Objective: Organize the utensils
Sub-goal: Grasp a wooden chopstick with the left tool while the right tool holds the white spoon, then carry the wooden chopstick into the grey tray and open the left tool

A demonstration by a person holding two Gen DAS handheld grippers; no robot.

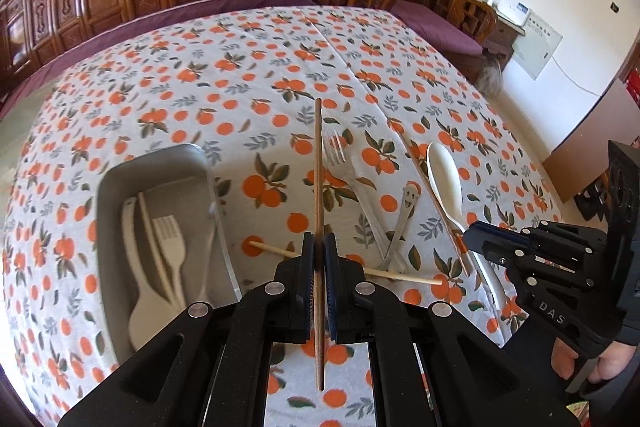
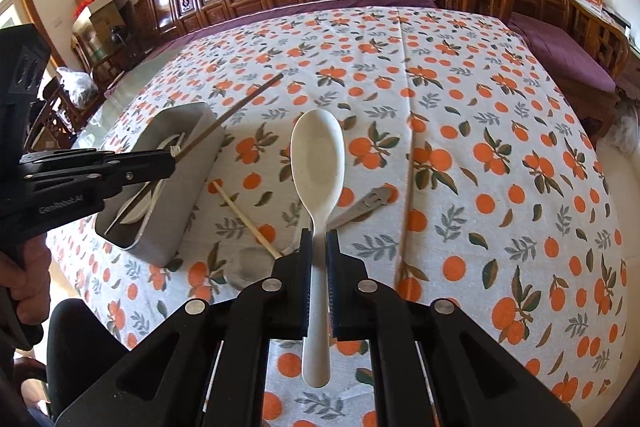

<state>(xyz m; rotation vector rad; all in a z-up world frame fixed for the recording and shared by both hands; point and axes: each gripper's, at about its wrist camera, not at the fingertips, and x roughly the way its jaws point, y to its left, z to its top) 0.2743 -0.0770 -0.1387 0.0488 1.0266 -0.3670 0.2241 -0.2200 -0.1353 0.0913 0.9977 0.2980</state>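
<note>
Left claw [image 1: 319, 259] is clamped tight on a dark wooden chopstick [image 1: 318, 163], and the right claw [image 2: 319, 251] is pinching a white spoon [image 2: 318, 163] by the handle, both above the table [image 2: 500, 99]. Further out, the metal tray [image 1: 120, 179] sits left with a white fork [image 1: 170, 239] inside, and a clear fork [image 1: 340, 163] lies on the cloth.

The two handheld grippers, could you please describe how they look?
Both are matte black plastic with silver round pivot pins and blue ribbed pads. The left gripper carries white "GenRobot.AI" lettering; the right gripper shows raised "DAS" lettering. No cables show.
</note>
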